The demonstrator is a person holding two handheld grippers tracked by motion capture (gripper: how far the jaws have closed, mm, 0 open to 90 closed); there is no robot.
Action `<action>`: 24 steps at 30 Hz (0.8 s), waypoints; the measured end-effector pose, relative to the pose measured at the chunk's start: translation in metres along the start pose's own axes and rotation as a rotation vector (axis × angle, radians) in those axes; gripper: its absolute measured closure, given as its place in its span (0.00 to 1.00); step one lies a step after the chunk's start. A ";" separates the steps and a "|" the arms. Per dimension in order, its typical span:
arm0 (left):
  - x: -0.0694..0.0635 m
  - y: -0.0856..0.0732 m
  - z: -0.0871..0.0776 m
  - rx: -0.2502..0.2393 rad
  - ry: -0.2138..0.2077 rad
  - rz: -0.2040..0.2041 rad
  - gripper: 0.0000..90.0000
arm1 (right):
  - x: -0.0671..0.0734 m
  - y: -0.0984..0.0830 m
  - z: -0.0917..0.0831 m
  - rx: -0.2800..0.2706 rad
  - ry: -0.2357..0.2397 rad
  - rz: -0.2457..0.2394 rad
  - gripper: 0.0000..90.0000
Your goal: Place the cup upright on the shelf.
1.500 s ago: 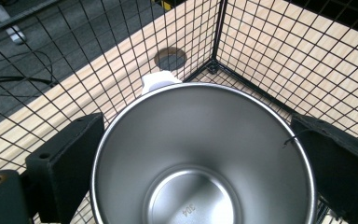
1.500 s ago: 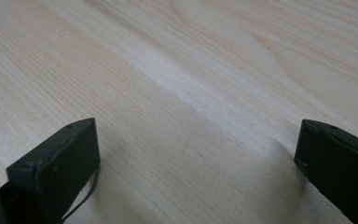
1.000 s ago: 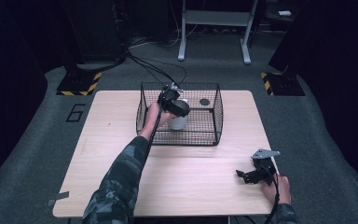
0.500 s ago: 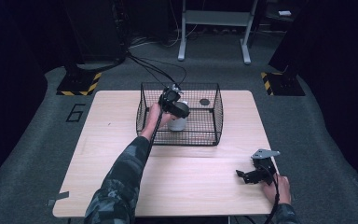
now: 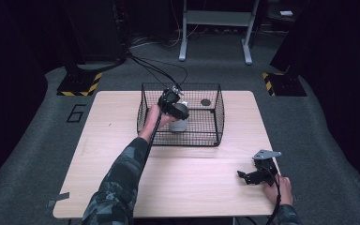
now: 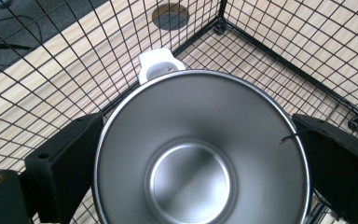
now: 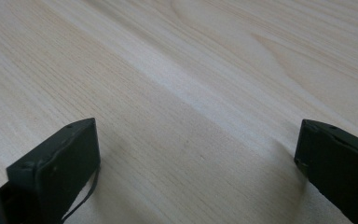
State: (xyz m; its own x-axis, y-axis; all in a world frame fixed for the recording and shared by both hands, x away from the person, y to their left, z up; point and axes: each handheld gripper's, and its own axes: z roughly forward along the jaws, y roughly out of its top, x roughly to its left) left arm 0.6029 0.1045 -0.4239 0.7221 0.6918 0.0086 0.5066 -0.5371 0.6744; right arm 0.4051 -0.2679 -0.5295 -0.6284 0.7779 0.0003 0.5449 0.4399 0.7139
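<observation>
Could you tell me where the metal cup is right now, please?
The metal cup sits between the jaws of the left tool, inside the wire basket at the table's far middle in the high view.

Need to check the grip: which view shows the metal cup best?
Left gripper view: the metal cup sits between the left claw's jaws, its inside plain. High view shows it small in the wire basket, half-hidden. Right gripper view: bare table.
</observation>
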 end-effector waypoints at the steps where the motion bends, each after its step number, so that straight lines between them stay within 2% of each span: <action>1: -0.001 0.000 0.000 -0.003 0.003 -0.003 0.07 | -0.001 0.000 0.000 0.005 0.005 -0.011 0.00; 3: -0.001 -0.001 -0.001 -0.004 0.000 -0.008 0.07 | -0.001 0.000 0.000 0.004 0.004 -0.012 0.00; 8: -0.005 -0.002 -0.002 0.003 0.010 0.019 0.06 | -0.001 0.000 0.000 0.005 0.004 -0.014 0.00; 12: -0.006 -0.003 -0.004 -0.020 0.008 -0.001 0.06 | -0.001 0.000 0.000 0.005 0.003 -0.015 0.00; 13: -0.006 -0.003 -0.005 -0.024 0.009 -0.002 0.03 | -0.001 0.000 0.000 0.005 0.002 -0.014 0.00; 17: -0.009 0.000 -0.015 -0.045 0.013 0.010 0.00 | 0.000 0.000 0.000 -0.001 -0.002 0.002 0.00; 18: -0.009 0.000 -0.018 -0.050 0.009 0.015 0.00 | -0.001 0.000 0.000 0.005 0.005 -0.014 0.00; 19: -0.010 0.001 -0.022 -0.068 0.002 0.011 0.00 | -0.001 0.000 0.000 0.005 0.004 -0.014 0.00; 21: -0.014 0.003 -0.035 -0.090 0.000 0.032 0.00 | -0.001 0.000 0.000 0.005 0.004 -0.014 0.00; 24: -0.019 0.004 -0.043 -0.112 0.000 0.039 0.00 | -0.001 0.000 0.000 0.005 0.004 -0.015 0.00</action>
State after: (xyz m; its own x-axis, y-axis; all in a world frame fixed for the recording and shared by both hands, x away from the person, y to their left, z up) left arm 0.5712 0.1100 -0.3892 0.7401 0.6715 0.0367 0.4221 -0.5065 0.7519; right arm 0.4053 -0.2689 -0.5294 -0.6388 0.7693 -0.0072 0.5384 0.4536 0.7102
